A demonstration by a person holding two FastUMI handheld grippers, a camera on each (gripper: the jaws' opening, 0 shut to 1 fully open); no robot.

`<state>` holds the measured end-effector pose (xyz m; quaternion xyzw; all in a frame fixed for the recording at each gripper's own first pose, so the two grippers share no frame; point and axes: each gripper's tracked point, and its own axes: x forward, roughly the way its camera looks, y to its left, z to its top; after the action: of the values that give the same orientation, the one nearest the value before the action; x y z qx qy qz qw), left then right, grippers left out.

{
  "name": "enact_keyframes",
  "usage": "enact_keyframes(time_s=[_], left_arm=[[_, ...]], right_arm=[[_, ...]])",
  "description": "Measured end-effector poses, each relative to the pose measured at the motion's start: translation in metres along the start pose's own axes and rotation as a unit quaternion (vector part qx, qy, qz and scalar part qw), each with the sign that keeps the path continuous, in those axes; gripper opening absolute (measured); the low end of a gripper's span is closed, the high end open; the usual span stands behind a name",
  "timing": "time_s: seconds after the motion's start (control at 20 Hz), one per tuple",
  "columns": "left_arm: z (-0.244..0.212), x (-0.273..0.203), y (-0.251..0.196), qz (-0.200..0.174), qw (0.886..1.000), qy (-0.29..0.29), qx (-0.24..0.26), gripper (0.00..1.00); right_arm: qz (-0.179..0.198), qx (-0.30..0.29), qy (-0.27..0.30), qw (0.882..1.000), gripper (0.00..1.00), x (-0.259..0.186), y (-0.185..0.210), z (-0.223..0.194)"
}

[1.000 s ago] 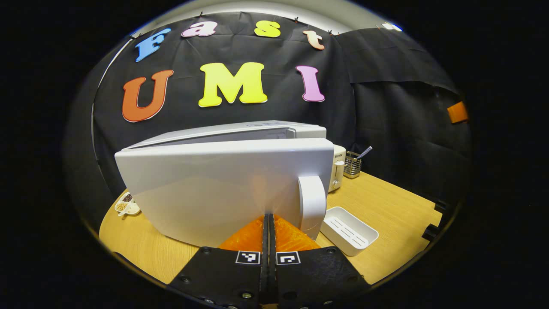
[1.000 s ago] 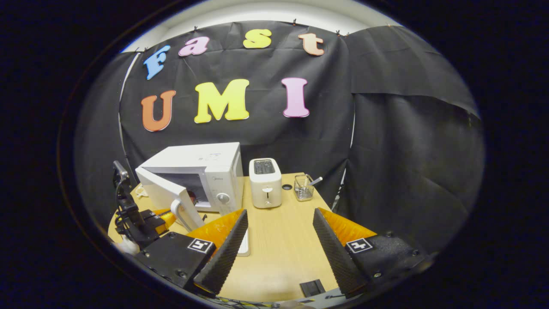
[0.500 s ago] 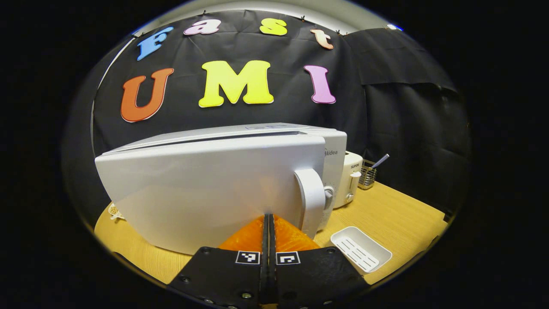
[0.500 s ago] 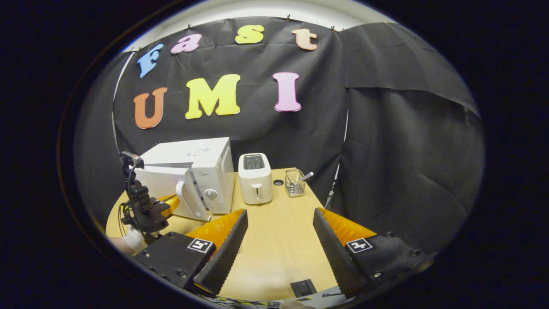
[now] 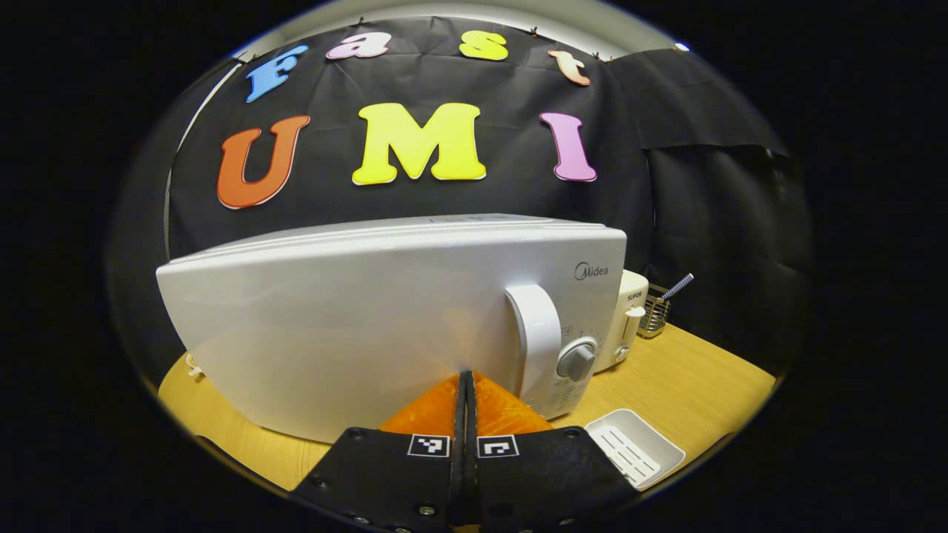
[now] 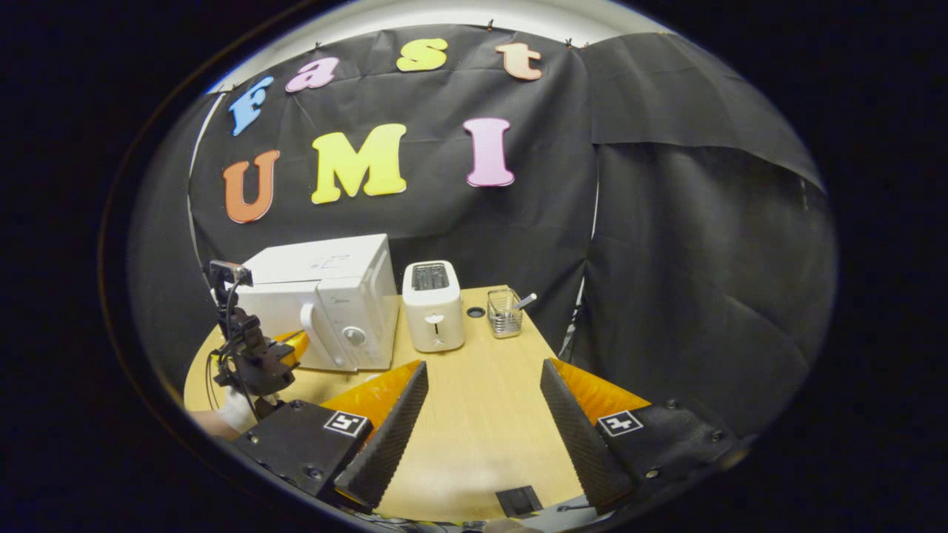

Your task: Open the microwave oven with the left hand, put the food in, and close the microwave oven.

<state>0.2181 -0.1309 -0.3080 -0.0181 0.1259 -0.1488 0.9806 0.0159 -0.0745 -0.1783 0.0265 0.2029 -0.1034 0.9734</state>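
The left gripper (image 5: pixel 465 379), jaws closed and empty, touches the shut microwave (image 5: pixel 355 318) door; the right gripper (image 6: pixel 481 385) is wide open, empty.

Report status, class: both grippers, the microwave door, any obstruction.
Left gripper shut, tips against white microwave oven door. Right gripper open, empty, above wooden table. Door looks closed. Nothing in the way.
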Motion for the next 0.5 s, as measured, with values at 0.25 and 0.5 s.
enact_keyframes(time_s=[0.25, 0.5], left_arm=[[0.0, -0.004, -0.003, 0.006, 1.0, 0.007, 0.006, 0.0], [0.005, -0.019, 0.006, 0.02, 1.0, 0.011, 0.005, 0.0]], right_arm=[[0.015, -0.008, 0.002, 1.0, 0.98, 0.002, 0.008, -0.001], [0.03, -0.009, -0.003, 0.999, 0.98, 0.001, 0.017, 0.0]])
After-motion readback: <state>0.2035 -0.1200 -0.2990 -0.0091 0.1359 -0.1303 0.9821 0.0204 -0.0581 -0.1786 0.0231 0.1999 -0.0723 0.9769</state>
